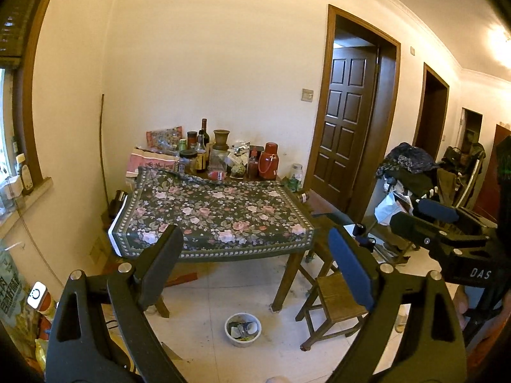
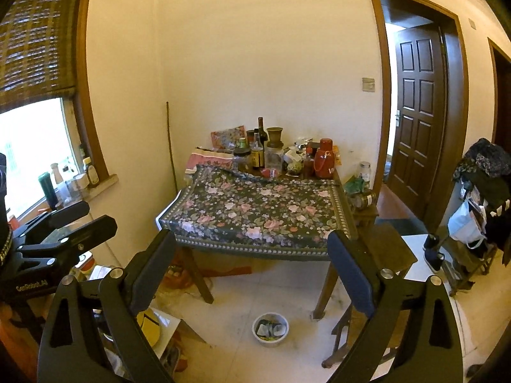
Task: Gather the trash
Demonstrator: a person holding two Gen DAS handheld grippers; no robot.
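Both grippers are held up in front of a table (image 1: 289,274) covered with a flowered cloth (image 1: 214,214).

Left gripper (image 1: 255,255): jaws wide apart, nothing between them. Right gripper (image 2: 252,255): jaws also wide apart, empty. In the left view the right gripper shows at the right edge; in the right view the left gripper shows at the left edge.

Trash: a small white bowl (image 1: 242,330) stands on the tiled floor (image 1: 207,303) beside the table's front leg and holds crumpled scraps and wrappers. It is well below and apart from both grippers.

The front of the cloth is bare. At the back of the table, against the wall: bottles (image 1: 203,146), jars, a red flask (image 1: 268,161), packets.

A wooden stool (image 1: 338,306) stands right of the bowl. A brown door (image 1: 345,121) stands open behind.
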